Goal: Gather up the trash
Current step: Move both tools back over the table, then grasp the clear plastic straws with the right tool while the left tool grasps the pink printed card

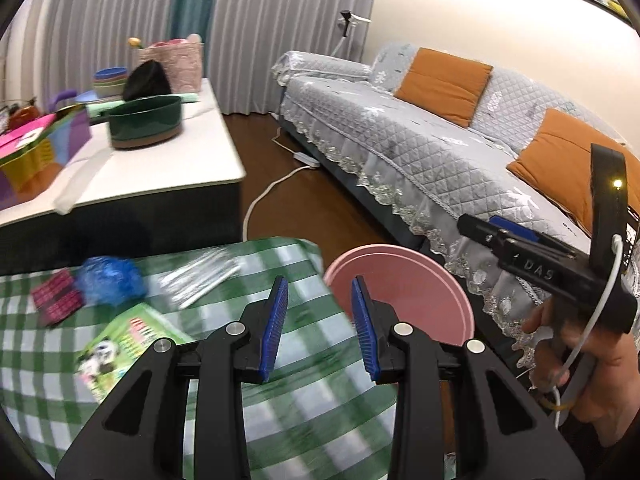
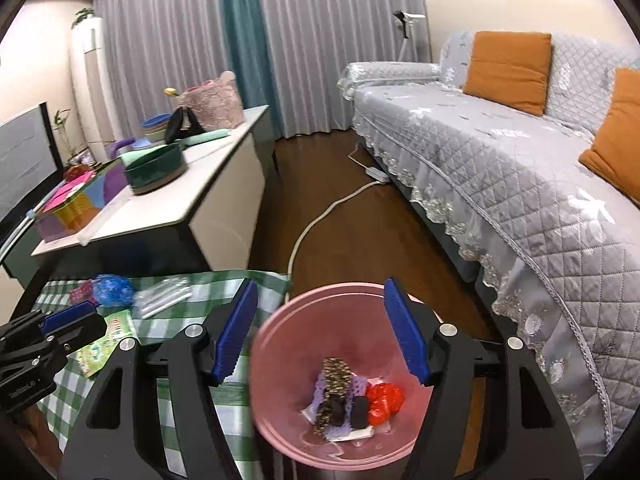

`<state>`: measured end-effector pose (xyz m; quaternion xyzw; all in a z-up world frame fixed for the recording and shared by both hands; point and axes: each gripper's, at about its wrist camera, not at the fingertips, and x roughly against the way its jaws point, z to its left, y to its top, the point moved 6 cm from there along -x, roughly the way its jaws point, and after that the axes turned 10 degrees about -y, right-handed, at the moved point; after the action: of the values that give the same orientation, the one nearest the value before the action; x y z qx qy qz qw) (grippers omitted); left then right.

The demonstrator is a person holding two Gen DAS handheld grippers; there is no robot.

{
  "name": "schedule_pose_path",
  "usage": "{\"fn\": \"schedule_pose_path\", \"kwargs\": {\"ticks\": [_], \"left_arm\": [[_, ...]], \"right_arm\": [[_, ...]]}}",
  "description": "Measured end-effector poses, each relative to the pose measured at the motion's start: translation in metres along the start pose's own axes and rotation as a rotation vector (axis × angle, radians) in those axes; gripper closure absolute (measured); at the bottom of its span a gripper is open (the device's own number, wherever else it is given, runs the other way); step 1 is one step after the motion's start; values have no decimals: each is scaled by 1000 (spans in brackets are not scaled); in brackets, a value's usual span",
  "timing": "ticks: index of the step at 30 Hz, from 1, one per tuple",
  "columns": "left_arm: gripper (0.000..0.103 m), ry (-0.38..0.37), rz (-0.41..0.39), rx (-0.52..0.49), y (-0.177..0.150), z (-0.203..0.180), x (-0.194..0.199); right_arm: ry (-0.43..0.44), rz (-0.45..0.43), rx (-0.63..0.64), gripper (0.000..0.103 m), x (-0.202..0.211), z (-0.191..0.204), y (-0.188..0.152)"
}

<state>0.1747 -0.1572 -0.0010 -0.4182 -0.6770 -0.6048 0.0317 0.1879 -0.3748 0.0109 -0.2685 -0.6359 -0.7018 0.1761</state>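
Nearest in the right wrist view, the right gripper (image 2: 322, 332) is held with its jaws spread wide and nothing between them, directly over the pink bin (image 2: 280, 368). Several pieces of trash (image 2: 352, 396) are seen at the bin's bottom: a red crumpled bag, dark wrappers and pale paper. This hand's drop is judged to be finished, or nearly so.

In the left wrist view, the left gripper (image 1: 320, 320) is likewise released and empty, poised above the edge of the green checked tablecloth (image 1: 280, 420), with the bin's rim showing at about 1 o'clock from its tips.

Further out, the remaining litter lies on the cloth at roughly 10 to 11 o'clock from the left gripper: a green printed packet (image 1: 128, 344) closest, then a clear plastic wrapper (image 1: 200, 276), a blue crumpled ball (image 1: 110, 280) and a small pink-and-dark packet (image 1: 58, 298) farthest left (all somewhat blurred, so exact edges cannot be told).

The next pickup is best made by the left gripper, being nearer. The green packet lies flat, so one edge should be approached at a low angle rather than pinched from straight above; otherwise the cloth may be caught and dragged. The blue ball is likely to be soft and easily clamped.

Beyond, a low white table (image 1: 192, 176) carrying a dark green pot (image 1: 146, 120) is seen at 11 o'clock, and a grey quilted sofa (image 1: 400, 136) at 2 o'clock.
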Motion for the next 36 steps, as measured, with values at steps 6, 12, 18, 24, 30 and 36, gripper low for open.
{"fn": "schedule_pose_path", "kwargs": {"ticks": [6,12,18,24,30,36], "left_arm": [[70,80,-41,35,-12,49,37],[70,224,-72,119,-30,126,60],[70,352,-89,170,-38,191,77],[71,408,-112,267,-46,242,87],[71,422,-96,294,-48,267,77],[70,406,-85,331,-47,285,67]], "right_arm": [[33,-20,81,37,12,39,-6],[86,-8,131,37,8,81,-15],[145,19,148,38,-10,125,-22],[194,53,161,38,-37,172,-28],[204,112,146,38,-72,206,-34],[180,203,103,37,-115,229,-40]]}}
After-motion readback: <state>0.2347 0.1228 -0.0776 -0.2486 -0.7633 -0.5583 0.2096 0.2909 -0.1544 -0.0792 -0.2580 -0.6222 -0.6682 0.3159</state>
